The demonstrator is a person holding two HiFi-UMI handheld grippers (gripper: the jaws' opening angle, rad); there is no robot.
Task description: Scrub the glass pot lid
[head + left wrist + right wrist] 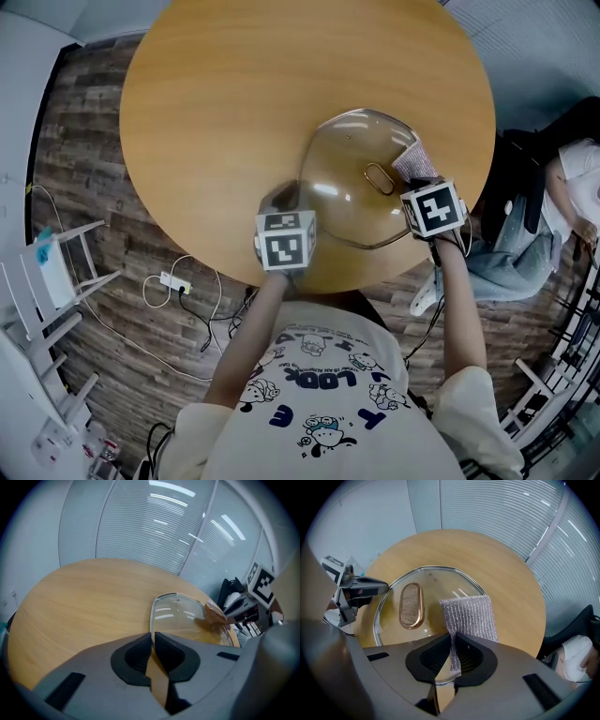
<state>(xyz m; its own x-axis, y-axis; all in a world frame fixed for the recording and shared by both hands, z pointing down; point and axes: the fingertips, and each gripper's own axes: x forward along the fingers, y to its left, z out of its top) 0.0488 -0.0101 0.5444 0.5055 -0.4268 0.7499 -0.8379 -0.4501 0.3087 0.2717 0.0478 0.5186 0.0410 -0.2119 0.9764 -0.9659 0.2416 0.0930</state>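
Window blinds (154,527) close off the room behind a round wooden table (216,112), which carries nothing but the work.

1. Position. We find the glass lid (347,169) lying dome up on the near side of the table, toward our right, with its rim close to the table edge.
2. Left gripper (152,639). Its jaws are pinched onto the lid's near rim, which anchors the lid.
3. Right gripper (452,641). Its jaws are clenched on a silver mesh cloth (471,616). The free part of the cloth lies flat on the glass, just beside the oval handle (411,605).
4. Step in hand. We judge this to be the scrubbing stroke itself: lid braced, cloth in contact.
5. Next move. We expect to draw the cloth across the glass under light downward pressure, working around the handle rather than over it, while the left grip resists any sliding or turning.
6. Clearances. We have broad open tabletop beyond and to the left of the lid. The near and right sides offer little margin, so strokes toward us risk pushing the lid off the edge onto the floor (84,112).
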